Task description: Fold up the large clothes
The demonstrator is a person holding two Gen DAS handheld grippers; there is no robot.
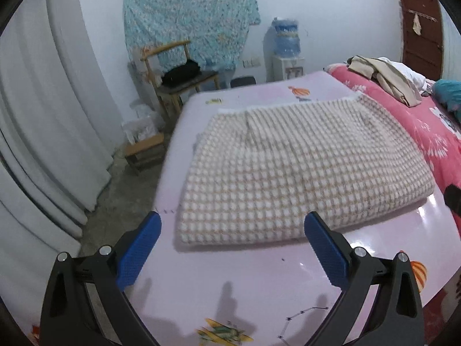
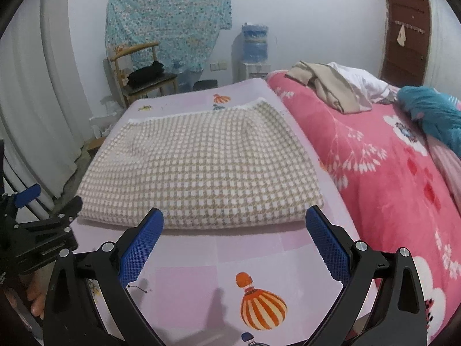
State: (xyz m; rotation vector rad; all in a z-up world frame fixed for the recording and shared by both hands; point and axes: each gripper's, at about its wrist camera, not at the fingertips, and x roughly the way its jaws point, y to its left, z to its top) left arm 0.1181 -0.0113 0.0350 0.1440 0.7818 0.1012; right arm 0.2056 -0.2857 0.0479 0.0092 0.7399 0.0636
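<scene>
Blue-padded fingers [image 1: 141, 248] of the left tool [image 1: 232, 230] stood spread wide over a pink printed sheet [image 1: 259, 282] on the bed, gripping nothing, while the right tool [image 2: 234, 229] hung likewise released, its jaws apart and empty. Just ahead of both lay the task's piece, a checked beige-and-white garment [image 2: 198, 170] already folded into a thick rectangle, flat on the sheet, its long axis running left to right across both views and its white-trimmed far edge [image 1: 288, 105] pointing toward the wall. Its near folded edge sat just beyond the fingertips of each tool, touched by neither. In the right wrist view the left tool [image 2: 26, 199] appeared at the garment's left near corner; the right tool faced the right half, so each hand looked nearer its own end. A further fold, judged from this layout, would likely carry one short end over the other or lift the near edge away.

Room was uneven: bare sheet lay open in front and behind, but the bed's left edge dropped to the floor [image 1: 121, 201] close to the garment's left side, and a pink floral quilt [image 2: 389, 173], piled with loose clothes [image 2: 331, 86], pressed against its right side.
</scene>
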